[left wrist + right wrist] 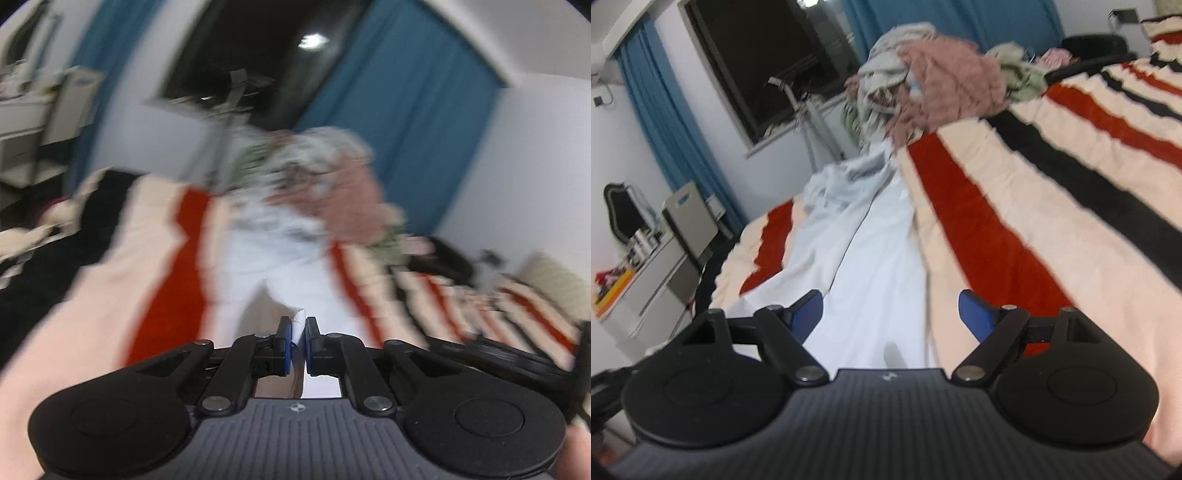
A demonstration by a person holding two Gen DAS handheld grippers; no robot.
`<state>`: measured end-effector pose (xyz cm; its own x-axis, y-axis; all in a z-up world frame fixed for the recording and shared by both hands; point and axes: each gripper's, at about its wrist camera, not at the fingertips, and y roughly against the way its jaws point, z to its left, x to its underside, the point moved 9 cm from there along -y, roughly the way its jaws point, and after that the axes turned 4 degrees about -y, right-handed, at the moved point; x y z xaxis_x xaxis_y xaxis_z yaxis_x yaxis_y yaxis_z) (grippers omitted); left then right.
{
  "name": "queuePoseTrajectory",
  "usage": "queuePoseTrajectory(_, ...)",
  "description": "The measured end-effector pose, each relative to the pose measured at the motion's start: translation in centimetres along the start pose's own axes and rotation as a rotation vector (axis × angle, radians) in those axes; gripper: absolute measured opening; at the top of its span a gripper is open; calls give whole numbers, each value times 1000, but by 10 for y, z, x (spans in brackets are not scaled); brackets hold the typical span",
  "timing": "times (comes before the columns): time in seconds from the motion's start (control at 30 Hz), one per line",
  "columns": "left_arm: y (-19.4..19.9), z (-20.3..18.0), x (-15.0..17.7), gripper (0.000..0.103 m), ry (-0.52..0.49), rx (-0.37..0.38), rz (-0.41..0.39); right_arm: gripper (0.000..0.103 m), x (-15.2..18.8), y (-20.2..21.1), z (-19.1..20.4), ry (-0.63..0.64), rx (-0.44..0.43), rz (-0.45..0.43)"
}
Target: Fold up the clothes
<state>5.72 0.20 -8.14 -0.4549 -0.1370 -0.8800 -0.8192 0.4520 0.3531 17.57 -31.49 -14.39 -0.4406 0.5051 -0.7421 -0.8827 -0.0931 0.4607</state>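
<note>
A white garment (280, 266) lies stretched along the striped bed. My left gripper (298, 328) is shut on a near edge of it; the cloth sticks up between the blue pads. In the right wrist view the same white garment (871, 251) runs away from me down the bed. My right gripper (891, 306) is open and empty, just above the garment's near end, one pad on each side of it.
The bed has a cream, red and black striped blanket (1052, 192). A pile of pink, green and patterned clothes (934, 81) sits at its far end. A dark window (768, 66), blue curtains, a metal stand (812, 118) and a white dresser (639, 280) are on the left.
</note>
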Motion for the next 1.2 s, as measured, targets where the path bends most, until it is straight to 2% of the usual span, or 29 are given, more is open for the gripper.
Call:
queuePoseTrajectory(0.1, -16, -46, 23, 7, -45, 103, 89, 82, -14, 7, -7, -18, 21, -58)
queuePoseTrajectory(0.13, -24, -56, 35, 7, -65, 114, 126, 82, -18, 9, -10, -23, 31, -71)
queuePoseTrajectory(0.27, -60, -70, 90, 7, -143, 79, 314, 82, -24, 11, -20, -36, 46, -90)
queuePoseTrajectory(0.33, -69, -70, 106, 8, -160, 58, 376, 82, -25, 11, -24, -43, 43, -86)
queuePoseTrajectory(0.37, -67, -70, 105, 8, -164, 56, 372, 82, -25, 10, -24, -46, 38, -81)
queuePoseTrajectory(0.43, -64, -70, 101, 19, -172, 53, 364, 82, -25, 9, -25, -52, 28, -72)
queuePoseTrajectory(0.5, -61, -70, 97, 47, -179, 50, 353, 82, -24, 9, -24, -52, 16, -67)
queuePoseTrajectory(0.57, -55, -68, 84, 55, -180, 41, 325, 82, -24, 10, -21, -41, 3, -72)
queuePoseTrajectory(0.63, -52, -66, 67, 58, -200, 28, 297, 82, -24, 12, -18, -28, -7, -79)
queuePoseTrajectory(0.8, -48, -59, 24, 83, -290, -18, 204, 82, -22, 16, -8, -8, -72, -88)
queuePoseTrajectory(0.9, -49, -53, 15, 87, -347, -39, 162, 82, -20, 15, -2, 4, -85, -87)
queuePoseTrajectory(1.03, -46, -46, 22, 87, -331, -27, 145, 78, -20, 15, -4, 21, -49, -106)
queuePoseTrajectory(1.1, -41, -42, 29, 87, -320, 1, 168, 78, -22, 12, -8, 26, -20, -115)
queuePoseTrajectory(1.2, -37, -42, 34, 87, -286, 89, 201, 78, -30, 6, -19, 24, 41, -129)
